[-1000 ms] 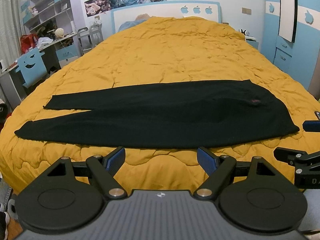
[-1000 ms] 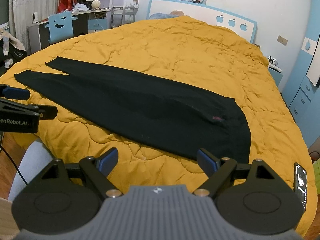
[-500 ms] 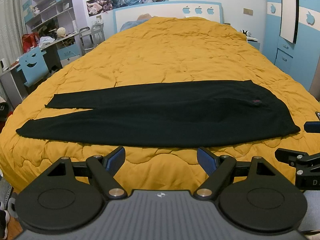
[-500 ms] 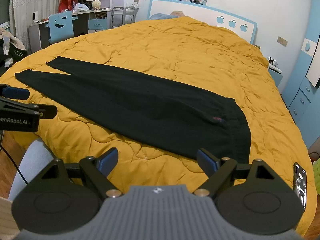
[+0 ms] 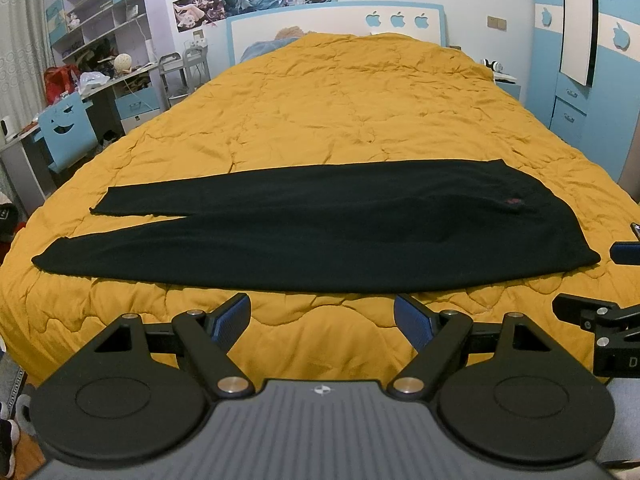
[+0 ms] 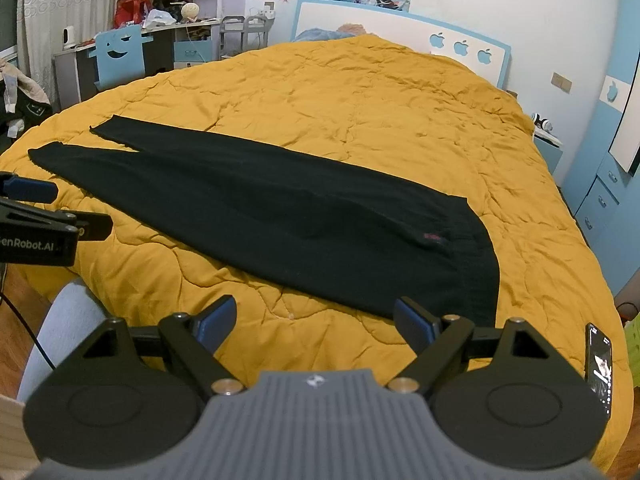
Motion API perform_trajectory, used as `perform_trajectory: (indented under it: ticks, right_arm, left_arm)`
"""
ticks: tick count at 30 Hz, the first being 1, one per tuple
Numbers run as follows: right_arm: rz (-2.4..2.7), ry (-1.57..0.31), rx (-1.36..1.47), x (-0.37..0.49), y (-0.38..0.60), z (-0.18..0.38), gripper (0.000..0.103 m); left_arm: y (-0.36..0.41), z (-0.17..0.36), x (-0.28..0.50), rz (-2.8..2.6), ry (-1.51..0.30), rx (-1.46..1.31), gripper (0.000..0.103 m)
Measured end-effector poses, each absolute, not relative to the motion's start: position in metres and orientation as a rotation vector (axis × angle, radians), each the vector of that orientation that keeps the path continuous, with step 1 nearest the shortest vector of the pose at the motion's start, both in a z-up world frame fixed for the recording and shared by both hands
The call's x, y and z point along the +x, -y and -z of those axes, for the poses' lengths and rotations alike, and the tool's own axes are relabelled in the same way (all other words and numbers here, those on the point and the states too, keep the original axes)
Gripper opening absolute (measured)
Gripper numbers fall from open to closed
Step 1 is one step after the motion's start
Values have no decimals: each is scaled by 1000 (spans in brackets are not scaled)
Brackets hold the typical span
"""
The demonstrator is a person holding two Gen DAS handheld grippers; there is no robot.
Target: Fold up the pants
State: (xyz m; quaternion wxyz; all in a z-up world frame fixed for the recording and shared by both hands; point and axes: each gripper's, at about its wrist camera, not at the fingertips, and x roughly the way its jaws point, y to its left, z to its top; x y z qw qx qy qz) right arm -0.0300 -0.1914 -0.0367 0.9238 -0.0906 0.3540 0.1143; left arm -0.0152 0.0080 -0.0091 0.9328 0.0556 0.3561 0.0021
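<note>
Black pants (image 5: pixel 320 232) judged soft, limp; to be pinched at near waistband/hem. L gripper (image 5: pixel 322 312) & R gripper (image 6: pixel 314 318) held apart, empty.

The left gripper (image 5: pixel 322 316) has black linkage arms with silver pivot screws, two round black discs, a ribbed grey body with a small white emblem at 12 o'clock, and blue pads (image 5: pixel 234 316). The right gripper (image 6: pixel 316 320) is built alike; white "enRobot.AI" lettering marks the left one's side.
</note>
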Motion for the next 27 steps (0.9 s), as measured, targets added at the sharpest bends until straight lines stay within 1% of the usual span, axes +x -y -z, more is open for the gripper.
perform_trajectory:
  ticks: [27]
  right_arm:
    - [-231, -724, -186, -31, 191, 38, 82]
  left_arm:
    - [-12, 9, -16, -6, -731, 110, 95]
